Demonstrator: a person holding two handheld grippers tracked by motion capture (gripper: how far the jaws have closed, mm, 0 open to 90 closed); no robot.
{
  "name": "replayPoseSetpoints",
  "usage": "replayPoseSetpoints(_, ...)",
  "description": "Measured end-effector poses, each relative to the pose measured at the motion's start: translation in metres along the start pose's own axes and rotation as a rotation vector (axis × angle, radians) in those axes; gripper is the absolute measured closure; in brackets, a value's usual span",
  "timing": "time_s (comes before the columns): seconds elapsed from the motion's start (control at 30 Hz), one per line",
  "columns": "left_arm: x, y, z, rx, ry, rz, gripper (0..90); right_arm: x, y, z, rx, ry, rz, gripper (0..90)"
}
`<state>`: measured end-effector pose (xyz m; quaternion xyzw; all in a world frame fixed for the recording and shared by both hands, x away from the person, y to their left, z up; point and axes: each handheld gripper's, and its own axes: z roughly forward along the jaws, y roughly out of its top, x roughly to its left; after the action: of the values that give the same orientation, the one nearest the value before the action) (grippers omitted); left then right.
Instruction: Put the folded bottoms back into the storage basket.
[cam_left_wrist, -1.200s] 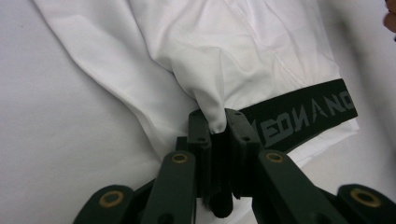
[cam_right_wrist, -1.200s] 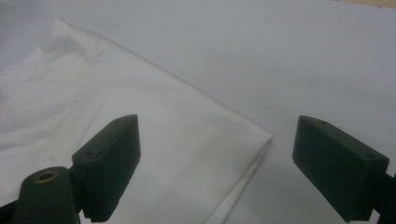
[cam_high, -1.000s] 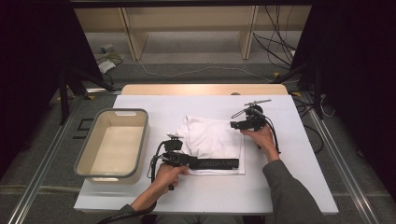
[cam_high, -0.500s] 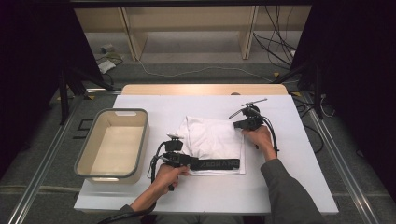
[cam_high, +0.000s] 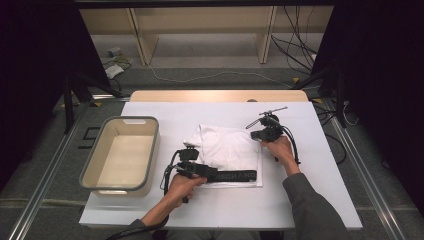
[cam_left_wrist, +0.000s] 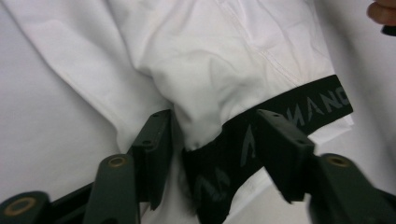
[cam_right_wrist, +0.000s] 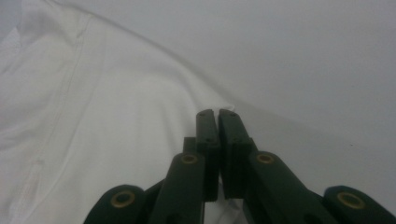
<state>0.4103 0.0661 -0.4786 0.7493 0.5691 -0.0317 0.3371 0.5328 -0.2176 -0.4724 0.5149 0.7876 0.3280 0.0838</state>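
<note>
A white garment (cam_high: 227, 150) with a black lettered waistband (cam_high: 235, 175) lies flat in the middle of the table. My left gripper (cam_high: 210, 173) lies at the waistband's left end. In the left gripper view its jaws (cam_left_wrist: 217, 135) have just been opening and stand apart, with the bunched waistband (cam_left_wrist: 233, 149) loose between them. My right gripper (cam_high: 258, 137) is at the garment's right edge. Its jaws (cam_right_wrist: 217, 114) have just been closing and now meet, pinching the corner of the white cloth (cam_right_wrist: 93, 116).
A beige plastic tub (cam_high: 131, 120) stands on the table's left side, with nothing in it. White tabletop (cam_high: 300, 200) lies bare to the right and in front of the garment. Cables and a shelf frame sit on the floor beyond the far edge.
</note>
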Motion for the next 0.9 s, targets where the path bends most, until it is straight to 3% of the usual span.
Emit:
replayPoseSetpoints(0.07, -0.001, 0.001, 0.001, -0.006, 0.025, 0.011, 62.6, 0.001, 0.001, -0.004, -0.01, 0.005, 0.001, 88.3)
replayPoseSetpoints(0.1, 0.002, 0.001, 0.003, -0.009, 0.0, -0.017, 69.8, 0.0, 0.001, -0.006, -0.019, 0.008, 0.001, 88.3)
replayPoseSetpoints(0.13, 0.002, 0.001, 0.003, -0.009, 0.0, -0.017, 73.8, 0.0, 0.001, -0.006, -0.019, 0.008, 0.001, 88.3)
replayPoseSetpoints(0.17, 0.007, 0.004, 0.004, -0.001, -0.035, -0.036, 76.9, 0.0, 0.002, -0.008, -0.033, 0.019, 0.01, 88.3)
replayPoseSetpoints(0.23, 0.006, 0.004, 0.004, -0.005, -0.04, -0.029, 80.2, 0.0, 0.002, -0.01, -0.034, 0.024, 0.012, 88.4)
replayPoseSetpoints(0.4, 0.011, 0.007, -0.004, -0.023, -0.118, -0.062, 81.7, 0.0, 0.003, -0.013, -0.05, 0.039, 0.018, 88.5)
replayPoseSetpoints(0.53, 0.009, 0.011, -0.013, -0.041, -0.15, -0.056, 81.8, 0.0, 0.006, -0.019, -0.08, 0.052, 0.031, 88.6)
replayPoseSetpoints(0.63, 0.005, 0.016, -0.024, -0.06, -0.197, -0.053, 81.9, 0.001, 0.01, -0.029, -0.111, 0.065, 0.043, 88.6)
replayPoseSetpoints(0.9, 0.003, 0.018, -0.035, -0.067, -0.236, -0.042, 81.9, 0.007, 0.016, -0.041, -0.143, 0.075, 0.039, 88.7)
